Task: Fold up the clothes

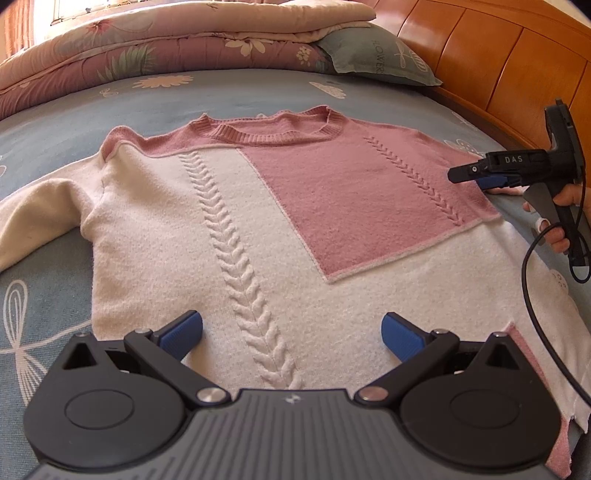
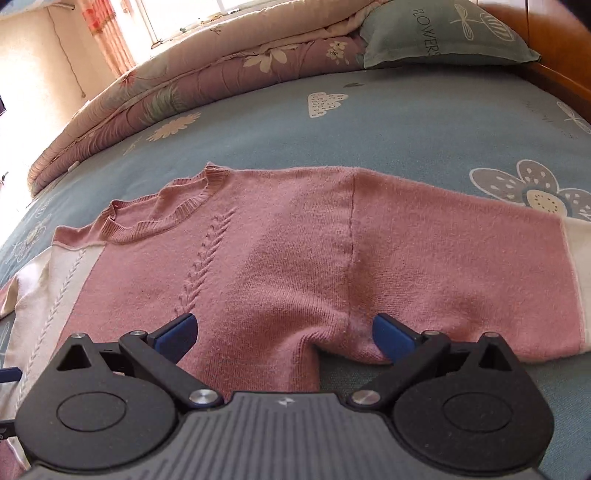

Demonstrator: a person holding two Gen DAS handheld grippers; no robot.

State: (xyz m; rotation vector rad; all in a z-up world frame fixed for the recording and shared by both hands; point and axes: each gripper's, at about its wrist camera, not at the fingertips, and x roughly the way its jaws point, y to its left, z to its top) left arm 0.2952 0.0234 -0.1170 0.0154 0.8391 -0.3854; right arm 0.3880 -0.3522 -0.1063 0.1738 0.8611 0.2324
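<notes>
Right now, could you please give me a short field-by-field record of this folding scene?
garment: pink and cream sweater, spread flat, front up
surface: blue patterned bedsheet
left gripper: open, above the cream lower body
right gripper: open, at the pink underarm
pink sleeve: stretched out sideways, unfolded
cream sleeve: also unfolded
behind: folded floral quilt, pillow

Sunlit window [image 2: 184, 14] behind bed [image 1: 258, 92] with wooden headboard [image 1: 498, 48].

Sweater [image 1: 258, 221]: pink and cream blocks with braided cable ribs; bed sheet [image 1: 240, 92]: blue-grey, white floral print; quilt [image 1: 129, 48]: pink floral.
</notes>
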